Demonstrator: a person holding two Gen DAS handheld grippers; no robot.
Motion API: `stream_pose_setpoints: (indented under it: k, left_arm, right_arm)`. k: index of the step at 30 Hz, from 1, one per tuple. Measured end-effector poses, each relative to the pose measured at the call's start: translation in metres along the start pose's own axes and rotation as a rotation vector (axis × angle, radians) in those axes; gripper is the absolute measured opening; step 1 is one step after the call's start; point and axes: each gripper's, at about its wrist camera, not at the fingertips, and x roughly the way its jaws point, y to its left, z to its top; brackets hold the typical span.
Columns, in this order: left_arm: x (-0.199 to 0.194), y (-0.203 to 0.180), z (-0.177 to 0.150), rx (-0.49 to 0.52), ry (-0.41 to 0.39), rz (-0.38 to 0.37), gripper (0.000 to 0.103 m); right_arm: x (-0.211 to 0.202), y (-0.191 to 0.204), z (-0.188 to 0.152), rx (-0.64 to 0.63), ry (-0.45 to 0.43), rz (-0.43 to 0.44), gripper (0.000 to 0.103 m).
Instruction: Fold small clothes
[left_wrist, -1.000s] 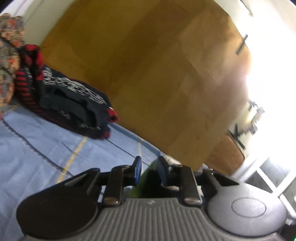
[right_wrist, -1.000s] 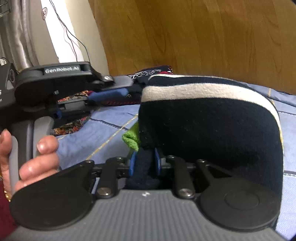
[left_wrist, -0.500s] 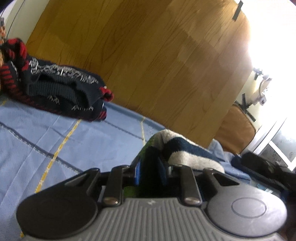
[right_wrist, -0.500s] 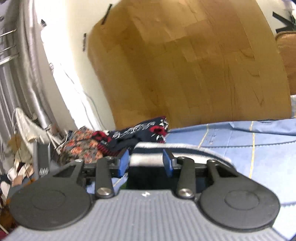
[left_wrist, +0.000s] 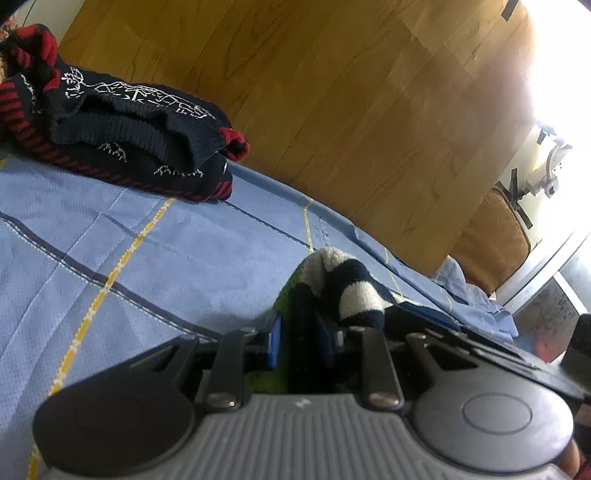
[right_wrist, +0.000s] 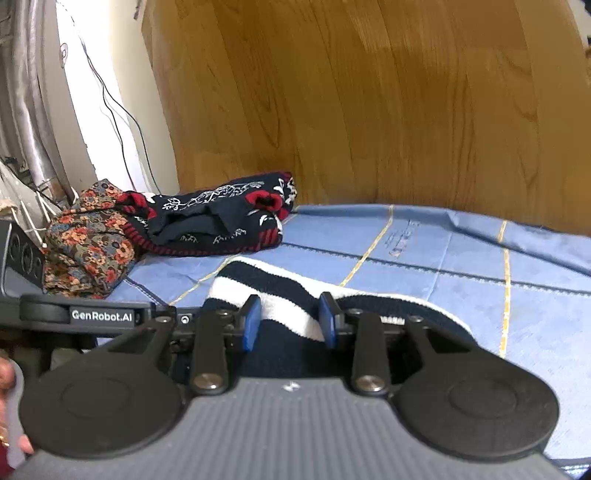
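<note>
Striped garment (right_wrist: 280, 310) between parted right tongs (right_wrist: 290, 321)

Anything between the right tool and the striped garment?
Nothing visible. The right tool is open, its blue pads on either side of the navy-and-white striped knit garment, which lies on the blue bedsheet. The left tool clamps its other edge.
</note>
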Motion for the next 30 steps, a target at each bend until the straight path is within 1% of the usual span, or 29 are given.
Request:
stream_pose_setpoints:
  k: [1, 2, 3, 4, 6, 7, 8, 9, 10, 11, 12, 13, 15, 17, 19, 21, 22, 26, 29, 30]
  left_arm:
    - [-0.002, 0.001, 0.002, -0.011, -0.001, -0.002, 0.034]
    - [-0.007, 0.003, 0.003, -0.026, -0.012, 0.000, 0.052]
    - [-0.013, 0.005, 0.004, -0.038, -0.041, -0.008, 0.058]
    - [-0.021, 0.005, 0.004, -0.039, -0.080, -0.022, 0.061]
    - [-0.033, 0.000, 0.003, -0.006, -0.143, -0.037, 0.079]
    - [-0.036, -0.003, 0.001, 0.010, -0.160, -0.039, 0.094]
    - [-0.037, -0.006, 0.000, 0.026, -0.158, -0.051, 0.099]
    - [-0.036, -0.008, -0.001, 0.039, -0.144, -0.067, 0.100]
    - [-0.033, -0.011, -0.001, 0.052, -0.119, -0.083, 0.103]
    - [-0.030, -0.013, -0.001, 0.062, -0.095, -0.087, 0.103]
    - [-0.026, -0.015, -0.002, 0.073, -0.073, -0.079, 0.103]
    - [-0.022, -0.016, -0.002, 0.082, -0.054, -0.064, 0.103]
    - [-0.015, -0.016, -0.003, 0.082, -0.017, -0.027, 0.103]
    - [-0.007, -0.013, -0.004, 0.067, 0.038, -0.023, 0.103]
    - [-0.001, -0.010, -0.005, 0.046, 0.095, -0.063, 0.103]
    - [0.004, -0.008, -0.006, 0.040, 0.141, -0.108, 0.103]
    - [0.006, -0.007, -0.008, 0.041, 0.160, -0.124, 0.103]
    - [0.008, -0.010, -0.010, 0.052, 0.167, -0.138, 0.103]
    - [0.010, -0.007, -0.009, 0.039, 0.195, -0.198, 0.103]
    - [0.011, -0.008, -0.009, 0.044, 0.196, -0.204, 0.103]
  right_arm:
    - [0.000, 0.003, 0.001, -0.004, -0.005, -0.007, 0.037]
    - [-0.001, 0.004, 0.000, -0.008, -0.015, -0.013, 0.037]
    - [0.000, 0.007, 0.000, -0.012, -0.026, -0.022, 0.037]
    - [-0.002, 0.009, -0.002, -0.022, -0.040, -0.034, 0.037]
    - [-0.011, 0.016, -0.007, -0.039, -0.066, -0.057, 0.039]
    - [-0.018, 0.018, -0.008, -0.031, -0.079, -0.058, 0.041]
    - [-0.027, 0.018, -0.010, -0.009, -0.093, -0.047, 0.048]
    - [-0.038, 0.017, -0.013, 0.023, -0.118, -0.030, 0.057]
    - [-0.051, 0.013, -0.016, 0.062, -0.156, -0.019, 0.061]
    - [-0.063, 0.009, -0.021, 0.099, -0.191, -0.021, 0.069]
    - [-0.075, 0.002, -0.026, 0.140, -0.221, -0.029, 0.076]
    - [-0.084, -0.006, -0.031, 0.184, -0.237, -0.032, 0.078]
    - [-0.094, -0.026, -0.042, 0.288, -0.228, -0.025, 0.087]
    - [-0.094, -0.047, -0.054, 0.400, -0.183, 0.010, 0.087]
    - [-0.089, -0.061, -0.064, 0.487, -0.142, 0.037, 0.087]
    - [-0.081, -0.066, -0.067, 0.526, -0.108, 0.060, 0.087]
    - [-0.076, -0.067, -0.067, 0.531, -0.093, 0.074, 0.087]
    - [-0.055, -0.064, -0.063, 0.503, -0.026, 0.108, 0.087]
    - [-0.044, -0.056, -0.056, 0.443, 0.001, 0.109, 0.091]
    - [-0.040, -0.054, -0.053, 0.429, 0.007, 0.112, 0.091]
